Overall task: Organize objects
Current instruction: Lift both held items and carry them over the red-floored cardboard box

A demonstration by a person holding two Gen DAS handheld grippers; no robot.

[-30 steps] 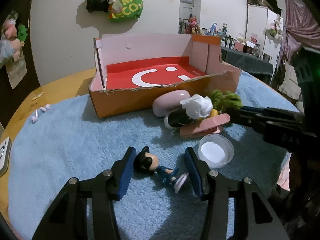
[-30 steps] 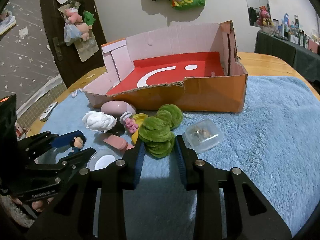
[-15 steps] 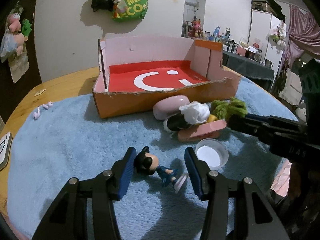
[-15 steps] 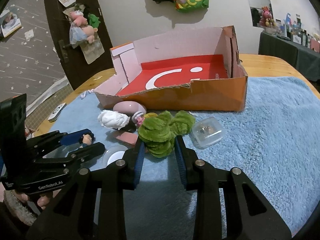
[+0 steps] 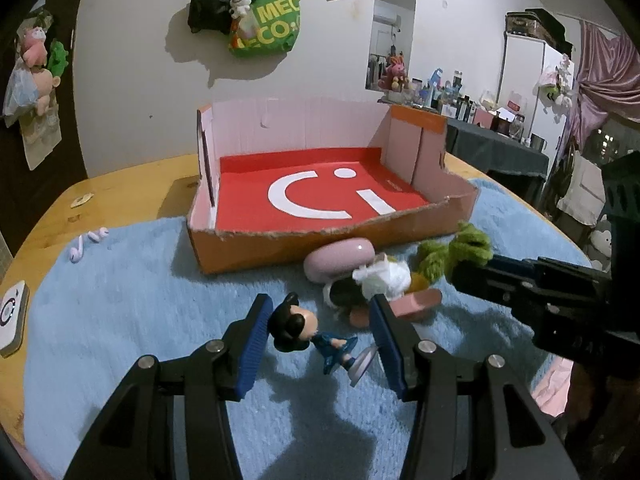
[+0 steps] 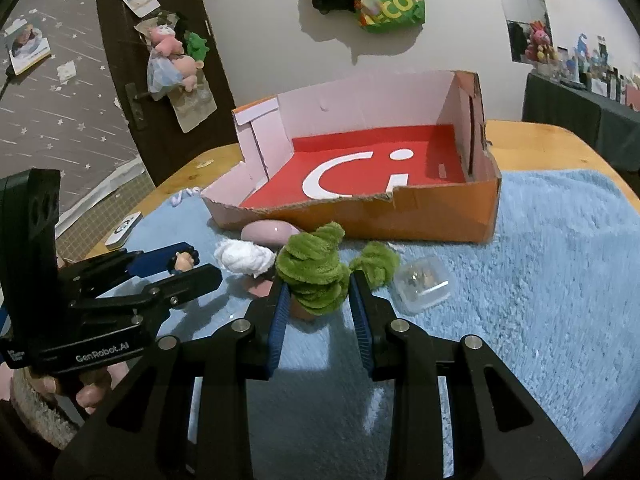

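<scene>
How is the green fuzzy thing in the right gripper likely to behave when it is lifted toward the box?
The green fuzzy thing looks soft and coiled, so it will probably squash between the right gripper fingers rather than slip. One loop hangs outside the grip and may dangle or snag. It is likely light for its size.

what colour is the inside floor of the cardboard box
Red with a white curved mark and dot on the box floor; clearest in the left wrist view.
</scene>
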